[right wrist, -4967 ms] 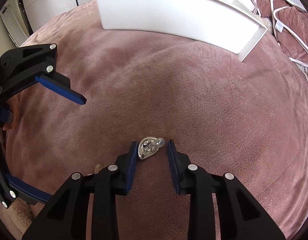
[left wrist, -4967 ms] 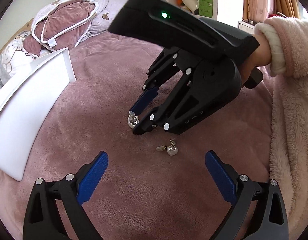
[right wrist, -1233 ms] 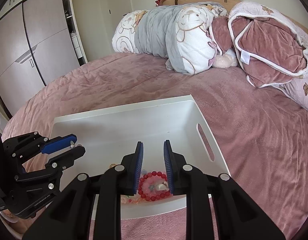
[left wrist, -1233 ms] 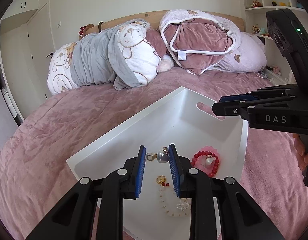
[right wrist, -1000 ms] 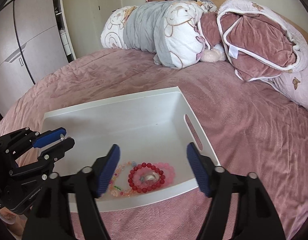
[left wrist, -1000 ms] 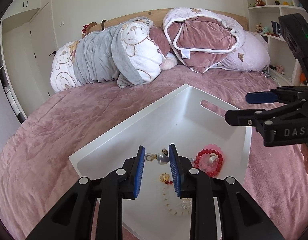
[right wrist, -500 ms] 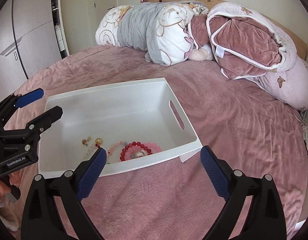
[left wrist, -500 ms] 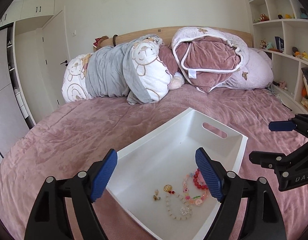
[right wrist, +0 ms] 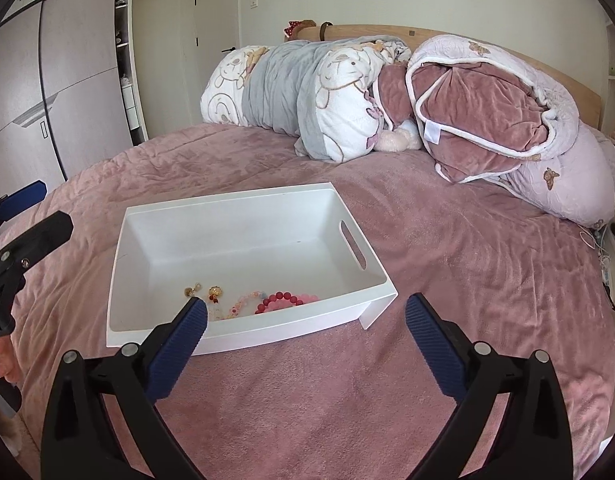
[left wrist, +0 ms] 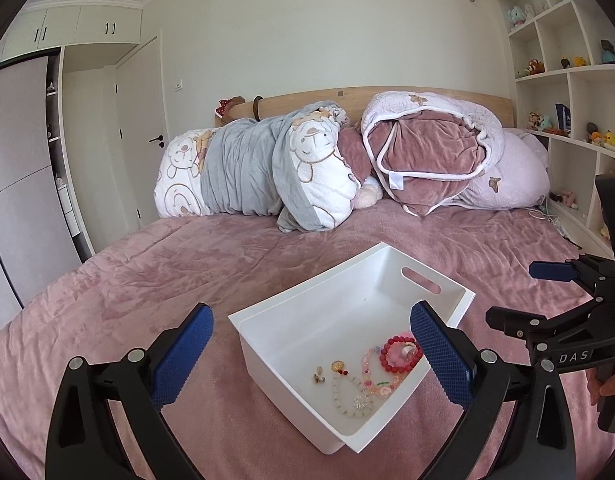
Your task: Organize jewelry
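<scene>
— Biggest thing in view?
— Bed (left wrist: 187, 280), covered in a mauve plush blanket, filling most of both views. Rolled bedding (left wrist: 267, 172) with a bear print and a folded mauve quilt (left wrist: 427, 156) piled against the wooden headboard (left wrist: 307, 98).
— Along the walls?
— Wardrobe (right wrist: 59, 80) to the left of the bed, white shelves (left wrist: 567, 80) with small toys to the right.
— Next down in size?
— White bin (left wrist: 347, 308), open-topped, resting on the blanket, a slot handle cut into one end wall.
— And the jewelry?
— All inside the bin, gathered on its floor at the near end. Red bead bracelet (left wrist: 401, 354) closest to the end wall, a pale pink bead strand (left wrist: 371, 372) beside it, a whitish bead strand (left wrist: 349, 400) nearer the front wall, a small gold charm (left wrist: 338, 366) and a tiny pendant (left wrist: 318, 377) just apart from those.
— Left gripper (left wrist: 311, 360)?
— Jaws opening, spread wide, nothing between the blue pads; raised above the near end of the bin.
— Right gripper (right wrist: 305, 338)?
— Also opening, pads far apart, nothing held; poised over the blanket just in front of the bin's near wall.
</scene>
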The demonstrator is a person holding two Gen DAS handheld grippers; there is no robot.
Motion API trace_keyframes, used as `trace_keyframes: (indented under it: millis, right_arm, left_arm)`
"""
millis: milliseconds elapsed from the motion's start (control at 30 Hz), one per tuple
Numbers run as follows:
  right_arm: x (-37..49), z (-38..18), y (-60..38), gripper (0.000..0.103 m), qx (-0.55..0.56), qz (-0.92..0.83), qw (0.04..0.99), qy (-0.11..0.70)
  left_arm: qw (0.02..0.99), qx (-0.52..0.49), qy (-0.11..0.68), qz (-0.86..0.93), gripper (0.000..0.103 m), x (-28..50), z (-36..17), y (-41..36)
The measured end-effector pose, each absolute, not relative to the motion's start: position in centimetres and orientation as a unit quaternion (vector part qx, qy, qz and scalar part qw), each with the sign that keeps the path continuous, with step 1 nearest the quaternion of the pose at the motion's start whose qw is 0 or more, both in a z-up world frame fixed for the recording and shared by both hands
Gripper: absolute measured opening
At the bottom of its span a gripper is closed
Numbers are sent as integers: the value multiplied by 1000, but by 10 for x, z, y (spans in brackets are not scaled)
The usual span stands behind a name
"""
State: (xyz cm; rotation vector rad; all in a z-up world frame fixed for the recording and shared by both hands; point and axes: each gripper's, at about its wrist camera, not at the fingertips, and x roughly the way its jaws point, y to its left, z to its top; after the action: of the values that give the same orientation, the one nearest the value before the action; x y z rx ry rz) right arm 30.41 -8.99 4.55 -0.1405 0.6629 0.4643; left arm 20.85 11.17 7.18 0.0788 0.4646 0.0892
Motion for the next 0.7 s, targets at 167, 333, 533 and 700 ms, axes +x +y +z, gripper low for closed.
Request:
trace_keyframes:
  millis: [167, 333, 533, 700]
  right_arm:
    - [284, 46, -90, 98, -84, 231, 922, 300]
    - [265, 46, -93, 98, -88, 233, 927, 280]
    - [250, 34, -95, 98, -89, 226, 934, 261]
    - [246, 20, -92, 98, -90, 220, 938, 252]
  left_arm:
    - [965, 18, 260, 42, 100, 203, 59, 112]
    - [963, 1, 263, 61, 100, 199, 55, 111]
    - [959, -24, 271, 80, 100, 191, 41, 112]
    - [959, 8, 260, 111, 100, 185, 29, 103]
